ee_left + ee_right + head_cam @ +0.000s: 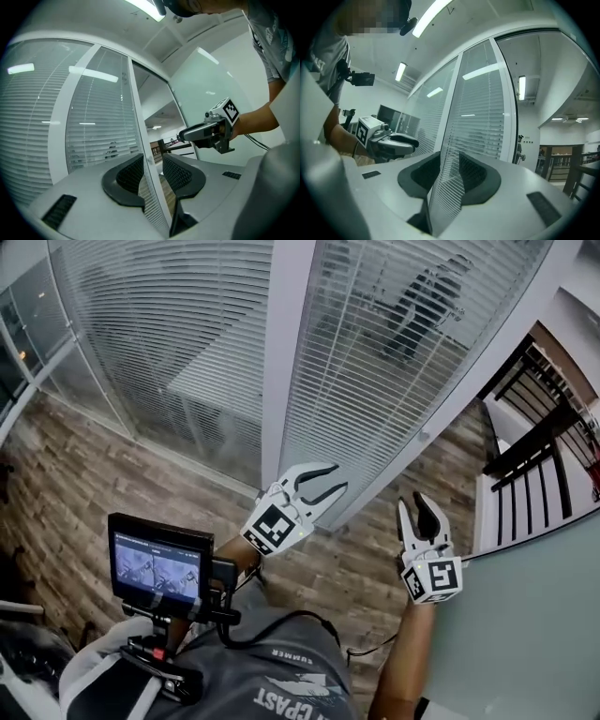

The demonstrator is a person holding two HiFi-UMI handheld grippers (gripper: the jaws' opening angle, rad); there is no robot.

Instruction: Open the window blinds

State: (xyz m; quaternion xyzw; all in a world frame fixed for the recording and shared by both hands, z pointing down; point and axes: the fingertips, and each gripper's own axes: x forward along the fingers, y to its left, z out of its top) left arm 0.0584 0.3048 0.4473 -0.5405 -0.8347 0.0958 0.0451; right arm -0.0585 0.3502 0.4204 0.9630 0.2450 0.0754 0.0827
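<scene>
White slatted blinds (394, 362) hang behind the glass of a tall window wall, with a second panel (178, 324) to the left of a white post (286, 352). A small knob (424, 437) sits on the slanted white frame at the right panel's edge. My left gripper (337, 476) is open and empty, a short way off the foot of the right panel. My right gripper (415, 502) is open near the frame, touching nothing. In the left gripper view the frame edge and knob (151, 159) show between the spread jaws. The right gripper view looks through its jaws at the slats (480, 117).
A small monitor (157, 566) on a chest rig sits low at the left. A frosted glass wall (534, 634) stands close on the right, with a dark railing (539, 456) beyond it. Wood-look floor (84, 484) runs along the window. A figure (427, 296) shows dimly through the blinds.
</scene>
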